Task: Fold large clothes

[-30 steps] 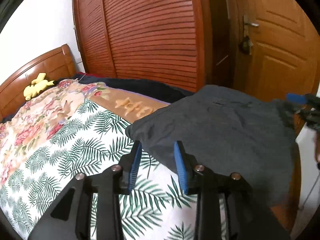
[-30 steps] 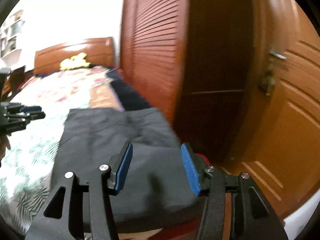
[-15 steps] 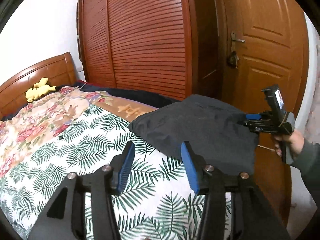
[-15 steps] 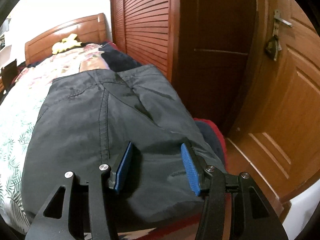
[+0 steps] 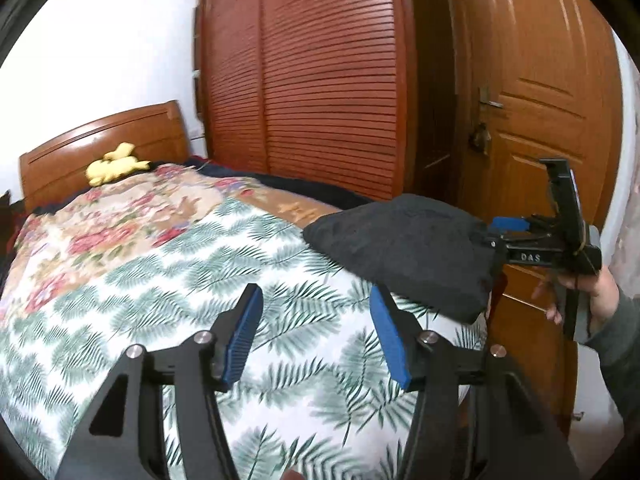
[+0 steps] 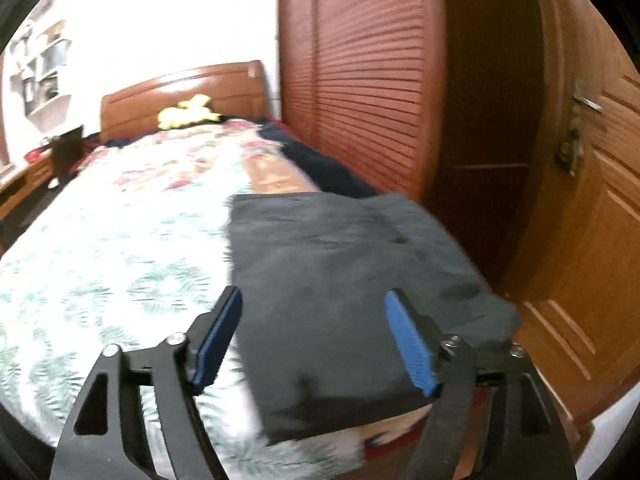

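A dark grey folded garment (image 5: pixel 404 248) lies on the right corner of the bed, also in the right wrist view (image 6: pixel 344 280). My left gripper (image 5: pixel 316 340) is open and empty, above the leaf-print bedspread (image 5: pixel 180 300), left of and nearer than the garment. My right gripper (image 6: pixel 312 340) is open and empty, just above the garment's near end. In the left wrist view the right gripper (image 5: pixel 500 230) sits at the garment's right edge, held by a hand.
A wooden headboard (image 5: pixel 100 144) with a yellow plush toy (image 5: pixel 116 168) stands at the far end. A slatted wardrobe (image 5: pixel 320 80) and a wooden door (image 5: pixel 540 120) stand right of the bed. A desk (image 6: pixel 24 184) stands at left.
Both grippers have opened wider and drawn back from the garment. The left one has pulled away to the left; the right one has swung left over the garment's near end.
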A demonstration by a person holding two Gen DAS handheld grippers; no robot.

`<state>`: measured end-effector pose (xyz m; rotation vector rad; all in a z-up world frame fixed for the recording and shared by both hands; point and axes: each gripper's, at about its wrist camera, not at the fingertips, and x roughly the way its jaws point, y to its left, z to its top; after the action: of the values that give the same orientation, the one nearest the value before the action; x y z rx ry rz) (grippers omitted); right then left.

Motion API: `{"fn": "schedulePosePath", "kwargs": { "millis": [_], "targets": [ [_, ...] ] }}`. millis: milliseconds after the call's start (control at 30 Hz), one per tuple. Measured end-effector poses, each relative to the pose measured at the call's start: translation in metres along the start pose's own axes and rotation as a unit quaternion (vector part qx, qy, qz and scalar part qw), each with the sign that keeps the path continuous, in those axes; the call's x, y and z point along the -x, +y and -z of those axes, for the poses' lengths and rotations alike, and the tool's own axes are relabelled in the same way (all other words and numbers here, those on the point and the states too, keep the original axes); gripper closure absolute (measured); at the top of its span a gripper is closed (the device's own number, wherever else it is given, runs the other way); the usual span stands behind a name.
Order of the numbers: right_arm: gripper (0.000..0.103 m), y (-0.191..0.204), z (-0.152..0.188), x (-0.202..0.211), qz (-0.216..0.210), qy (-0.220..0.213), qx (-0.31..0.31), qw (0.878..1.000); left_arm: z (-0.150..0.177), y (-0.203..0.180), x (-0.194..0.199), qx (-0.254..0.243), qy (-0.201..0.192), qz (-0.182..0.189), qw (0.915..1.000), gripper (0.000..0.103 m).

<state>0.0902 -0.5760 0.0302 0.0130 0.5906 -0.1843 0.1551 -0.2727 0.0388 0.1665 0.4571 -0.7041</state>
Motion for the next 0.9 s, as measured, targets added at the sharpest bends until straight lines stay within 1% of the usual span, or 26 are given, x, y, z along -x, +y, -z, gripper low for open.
{"fn": "schedulePosePath", "kwargs": {
  "millis": [100, 200, 300, 467, 533, 633, 700, 833, 900],
  "targets": [
    [0.021, 0.045, 0.005, 0.013, -0.035, -0.007, 0.004, 0.999, 0.015, 0.014, 0.024, 0.014, 0.007, -0.031, 0.9994, 0.048],
    [0.021, 0.085, 0.008, 0.024, -0.061, -0.013, 0.014, 0.998, 0.034, 0.032, 0.048, 0.04, 0.012, -0.056, 0.9976, 0.048],
    [0.021, 0.128, 0.01, 0.038, -0.091, -0.024, 0.027, 0.995, 0.053, 0.049, 0.069, 0.066, 0.021, -0.083, 0.9941, 0.048],
    [0.021, 0.183, 0.017, 0.057, -0.137, -0.032, 0.044, 0.989, 0.084, 0.07, 0.104, 0.093, 0.025, -0.128, 0.9871, 0.048],
    [0.021, 0.203, 0.021, 0.062, -0.149, -0.032, 0.054, 0.987, 0.095, 0.078, 0.118, 0.104, 0.028, -0.145, 0.9836, 0.048],
    [0.021, 0.229, 0.029, 0.065, -0.166, -0.026, 0.065, 0.984, 0.11, 0.087, 0.132, 0.122, 0.029, -0.154, 0.98, 0.048],
    [0.021, 0.242, 0.033, 0.065, -0.175, -0.023, 0.068, 0.982, 0.12, 0.094, 0.14, 0.134, 0.03, -0.17, 0.9759, 0.048],
    [0.021, 0.265, 0.039, 0.063, -0.191, -0.019, 0.075, 0.979, 0.135, 0.104, 0.152, 0.157, 0.027, -0.178, 0.971, 0.048],
    [0.021, 0.273, 0.041, 0.064, -0.193, -0.019, 0.082, 0.978, 0.141, 0.108, 0.159, 0.163, 0.024, -0.19, 0.9678, 0.048]
  ]
}}
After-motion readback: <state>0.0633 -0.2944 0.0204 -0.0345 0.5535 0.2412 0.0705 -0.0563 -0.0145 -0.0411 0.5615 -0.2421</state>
